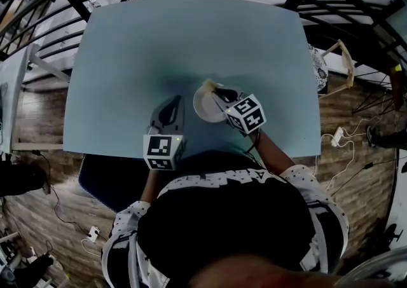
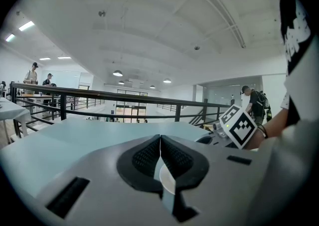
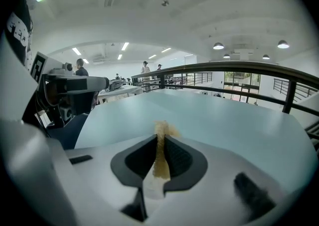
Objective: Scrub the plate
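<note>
L tool (image 2: 160,142) pinched shut on rim of white plate (image 1: 205,110), which sits on table (image 1: 191,39) nr front edge. R tool (image 3: 160,152) clamps tan scrub pad (image 3: 160,132) over plate's far side.

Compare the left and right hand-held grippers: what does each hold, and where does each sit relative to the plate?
Load: the left hand-held gripper appears to pinch the rim of the thin white plate; the right hand-held gripper clamps a tan scrubbing pad.
Position: the left hand-held gripper sits at the plate's left edge; the right hand-held gripper reaches over the plate from the person's side.
Shared: both have jaws closed on something, over the pale blue table.
</note>
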Demonstrator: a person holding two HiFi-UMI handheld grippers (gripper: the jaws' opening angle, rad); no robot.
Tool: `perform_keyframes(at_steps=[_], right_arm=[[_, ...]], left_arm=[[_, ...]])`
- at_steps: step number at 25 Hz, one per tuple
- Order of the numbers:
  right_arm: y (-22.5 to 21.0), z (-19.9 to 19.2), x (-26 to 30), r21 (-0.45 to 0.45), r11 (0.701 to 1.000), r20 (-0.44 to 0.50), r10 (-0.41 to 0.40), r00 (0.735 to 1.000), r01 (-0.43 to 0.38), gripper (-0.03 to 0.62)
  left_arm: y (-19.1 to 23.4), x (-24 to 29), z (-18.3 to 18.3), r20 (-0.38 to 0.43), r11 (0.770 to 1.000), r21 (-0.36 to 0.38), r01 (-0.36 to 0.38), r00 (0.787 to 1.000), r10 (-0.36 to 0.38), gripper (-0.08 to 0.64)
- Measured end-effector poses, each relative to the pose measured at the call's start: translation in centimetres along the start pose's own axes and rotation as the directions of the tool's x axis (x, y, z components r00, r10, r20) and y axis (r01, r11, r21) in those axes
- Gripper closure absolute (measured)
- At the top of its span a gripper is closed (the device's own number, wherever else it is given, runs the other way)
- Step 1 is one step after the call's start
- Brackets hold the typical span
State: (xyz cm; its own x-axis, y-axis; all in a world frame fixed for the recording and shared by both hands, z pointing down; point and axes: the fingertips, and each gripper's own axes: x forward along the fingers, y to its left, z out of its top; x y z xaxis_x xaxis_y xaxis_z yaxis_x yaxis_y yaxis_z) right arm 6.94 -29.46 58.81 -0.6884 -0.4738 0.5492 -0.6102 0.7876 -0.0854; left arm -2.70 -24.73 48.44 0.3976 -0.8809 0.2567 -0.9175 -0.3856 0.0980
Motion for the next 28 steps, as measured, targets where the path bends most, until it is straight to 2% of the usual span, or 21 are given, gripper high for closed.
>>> perform_keyframes(at_steps=[10, 28], right_arm=[[-1.8, -1.0, 1.3, -0.011, 0.999, -0.030, -0.048, 0.998, 0.048, 0.541], [-0.9, -2.4, 2.6, -0.024, 1.000, -0.078, -0.003, 0.997, 0.002, 0.541]], left_arm=[[1.2, -0.1, -0.2, -0.005, 1.000, -0.001, -0.012, 1.000, 0.012, 0.546], [2.0, 0.8, -0.8, -0.015, 0.999, -0.024, -0.025, 1.000, 0.025, 0.546]])
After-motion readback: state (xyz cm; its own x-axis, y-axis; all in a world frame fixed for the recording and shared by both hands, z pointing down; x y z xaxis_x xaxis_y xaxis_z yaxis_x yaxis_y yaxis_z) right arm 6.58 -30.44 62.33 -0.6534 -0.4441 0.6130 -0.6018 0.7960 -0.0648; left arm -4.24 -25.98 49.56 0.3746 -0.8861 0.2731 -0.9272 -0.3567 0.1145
